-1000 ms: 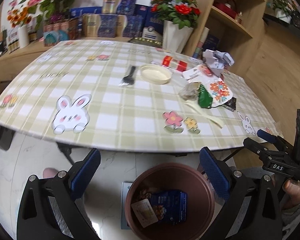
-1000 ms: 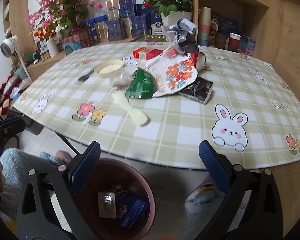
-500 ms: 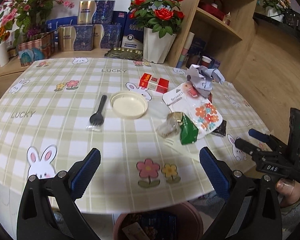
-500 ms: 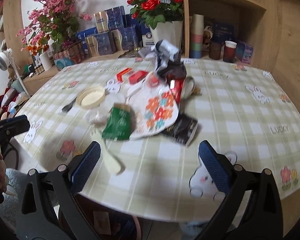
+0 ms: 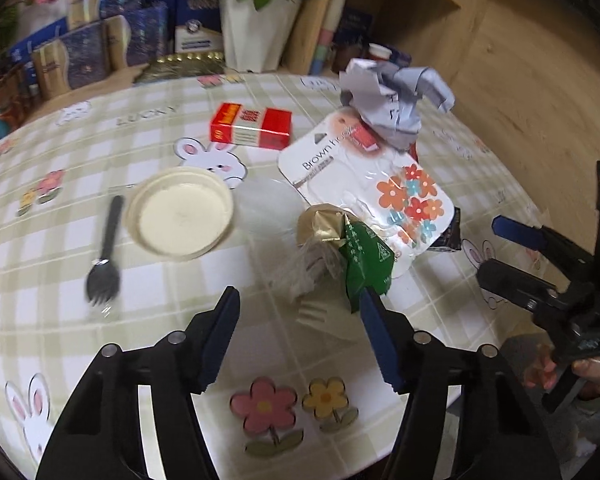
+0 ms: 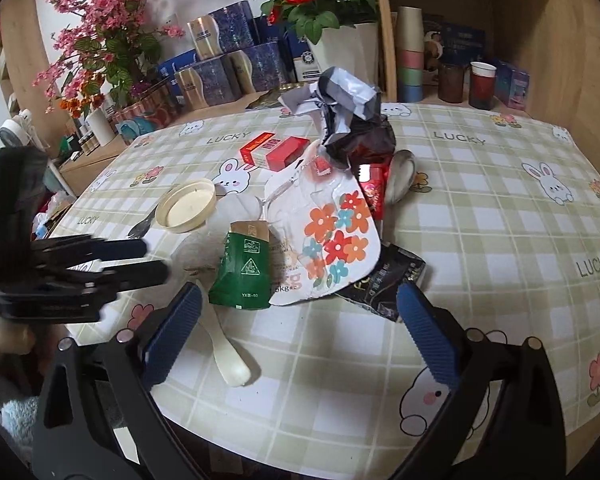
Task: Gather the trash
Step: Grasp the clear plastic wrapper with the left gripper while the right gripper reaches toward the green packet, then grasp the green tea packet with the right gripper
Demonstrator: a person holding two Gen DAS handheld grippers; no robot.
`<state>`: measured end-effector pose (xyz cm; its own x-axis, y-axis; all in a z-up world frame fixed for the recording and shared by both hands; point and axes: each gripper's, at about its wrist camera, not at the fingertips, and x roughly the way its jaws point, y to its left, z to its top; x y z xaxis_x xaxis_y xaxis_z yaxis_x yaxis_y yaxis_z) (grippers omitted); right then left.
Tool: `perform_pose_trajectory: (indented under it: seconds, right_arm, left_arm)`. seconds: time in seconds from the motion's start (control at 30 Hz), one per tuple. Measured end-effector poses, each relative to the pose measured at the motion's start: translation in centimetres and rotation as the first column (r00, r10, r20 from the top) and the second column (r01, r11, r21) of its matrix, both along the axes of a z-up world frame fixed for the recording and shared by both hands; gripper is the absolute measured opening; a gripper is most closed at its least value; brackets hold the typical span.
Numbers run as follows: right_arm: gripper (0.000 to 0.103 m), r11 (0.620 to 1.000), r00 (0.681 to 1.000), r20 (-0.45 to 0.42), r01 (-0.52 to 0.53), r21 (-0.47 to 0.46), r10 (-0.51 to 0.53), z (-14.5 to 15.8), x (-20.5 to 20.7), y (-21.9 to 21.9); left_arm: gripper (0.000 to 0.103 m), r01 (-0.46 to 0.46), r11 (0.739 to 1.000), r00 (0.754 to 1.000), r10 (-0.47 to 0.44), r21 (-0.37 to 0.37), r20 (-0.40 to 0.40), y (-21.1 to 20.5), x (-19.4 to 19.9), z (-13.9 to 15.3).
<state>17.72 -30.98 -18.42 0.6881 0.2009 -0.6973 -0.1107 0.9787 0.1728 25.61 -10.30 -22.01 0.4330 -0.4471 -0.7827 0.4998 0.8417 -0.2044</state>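
Trash lies on the checked tablecloth [image 5: 168, 292]: a green packet [image 5: 364, 260] [image 6: 244, 272], a flowered white blister pack [image 5: 364, 176] [image 6: 328, 232], a cream lid [image 5: 180, 216] [image 6: 186, 206], a black plastic fork [image 5: 106, 256], a red box [image 5: 252, 126] [image 6: 274, 150], crumpled grey paper [image 5: 388, 92] [image 6: 340, 100], a black sachet [image 6: 388, 280] and a cream spoon [image 6: 224, 348]. My left gripper [image 5: 300, 336] is open and empty, just short of the green packet and a clear wrapper [image 5: 312, 268]. My right gripper [image 6: 300, 336] is open and empty, over the table's near edge before the sachet.
A white vase of red roses [image 6: 340, 40], blue gift boxes [image 6: 228, 64] and stacked cups [image 6: 410, 52] stand behind the table. A wooden shelf unit [image 5: 400, 8] stands at the right. Each gripper shows in the other's view [image 5: 548, 280] [image 6: 68, 268].
Both grippers have risen from over the brown bin below the table edge and moved forward over the table toward the trash pile. The bin has left both views.
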Motion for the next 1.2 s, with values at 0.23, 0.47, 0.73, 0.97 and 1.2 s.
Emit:
perform_pose_trajectory:
  seconds: [0.23,0.47,0.73,0.97,1.2]
  right_arm:
    - [0.087,1.000,1.000,-0.008,0.000,0.006,0.000,-0.1,0.6,-0.6]
    - [0.083,1.000,0.999,-0.030,-0.009,0.016,0.010,-0.8,1.4,-0.5]
    - [0.073,0.996,0.995,-0.064,-0.071,0.061,0.074,-2.3,4.3,2.3]
    - [0.069,0.995,0.992,-0.115,-0.040,0.089,0.050,-3.4,6.8,4.2]
    - [0.069,0.999,0.998,-0.061,-0.029,0.040,0.031,-1.4,6.4,5.4]
  left_arm:
    - [0.053,0.024,1.000,0.997,-0.024,-0.010,-0.075,-1.5,2.9,-2.0]
    - [0.026,0.018,1.000,0.994,-0.021,-0.020,-0.104,-0.9,3.0,-2.2]
    - [0.022,-0.109,0.990,0.992,0.103,-0.085,-0.071,4.6,1.2,0.2]
    - [0.022,-0.221,0.968,0.974,0.213,-0.116,-0.082,9.2,-0.6,1.2]
    - [0.022,-0.293,0.944,0.954,0.279,-0.150,-0.108,12.1,-2.2,0.9]
